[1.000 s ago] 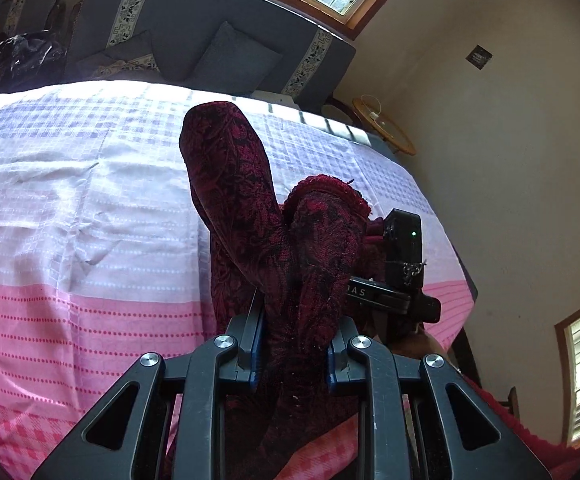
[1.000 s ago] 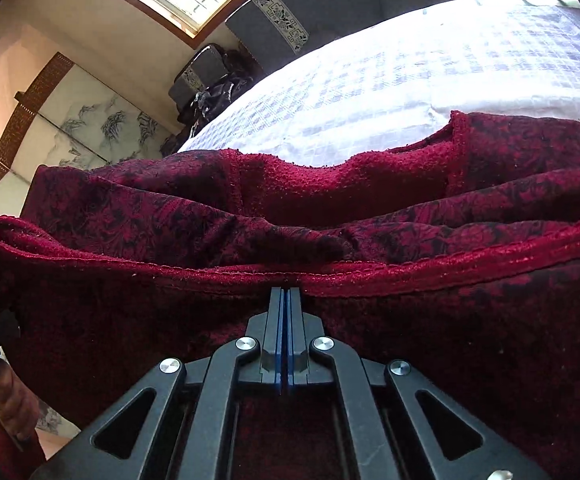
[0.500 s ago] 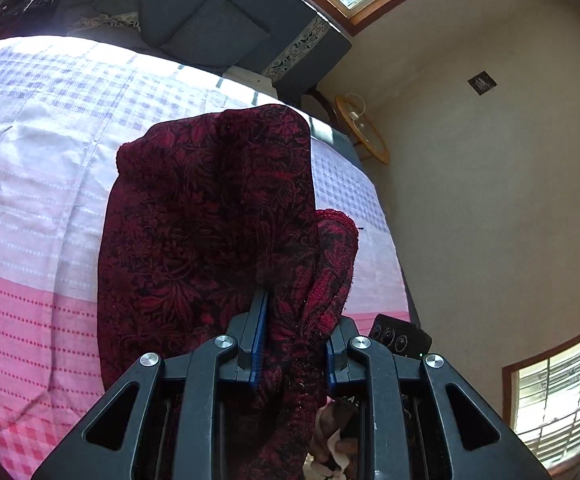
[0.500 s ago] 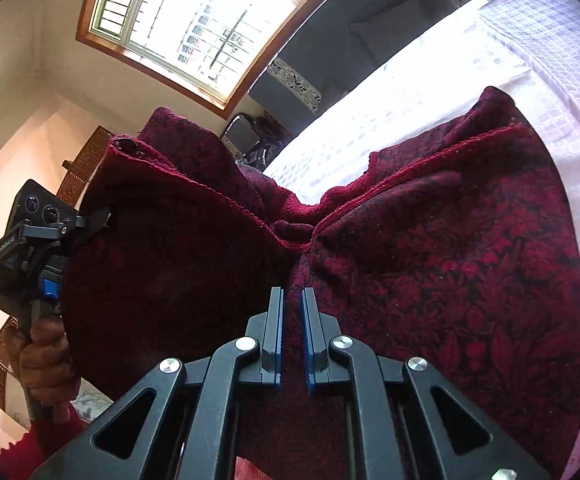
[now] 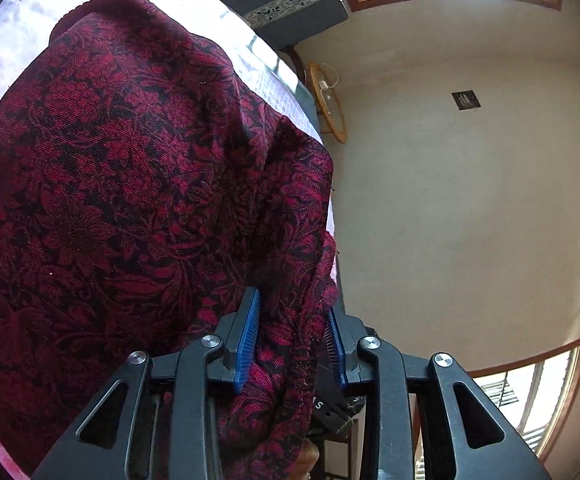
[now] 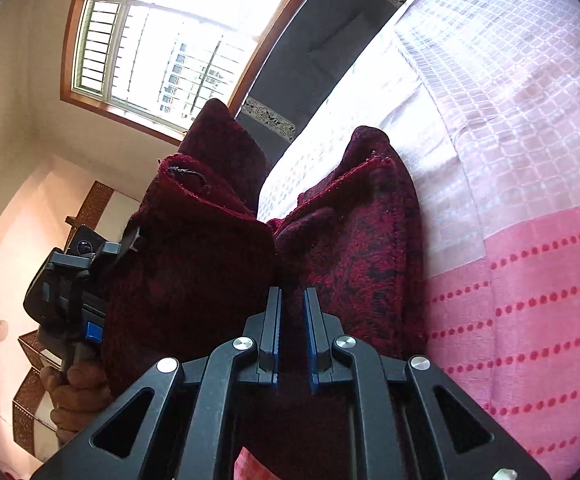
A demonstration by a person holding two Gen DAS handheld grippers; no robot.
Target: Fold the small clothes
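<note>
A dark red floral cloth (image 5: 130,180) lies draped over the pink and white bed cover (image 6: 530,160), doubled into two upright folds (image 6: 350,240). My left gripper (image 5: 292,300) has a bunched edge of the cloth between its blue pads. Its jaws are opening, and a slit shows beside the right pad. My right gripper (image 6: 293,290) points at the crease between the two folds. Its jaws are opening too, a narrow gap apart, with dark cloth in the gap. In the right wrist view the left gripper (image 6: 70,280) sits at the cloth's left side, held by a hand (image 6: 78,396).
A dark sofa (image 6: 322,40) stands past the far edge of the bed, under a large window (image 6: 170,40). A round wooden table (image 5: 330,100) leans by the beige wall beyond the bed's corner. A second window (image 5: 530,392) is low on the right.
Both grippers swung sideways and rolled, carrying the cloth from a wide spread into two folds side by side. Both pairs of jaws have widened, the left one most.
</note>
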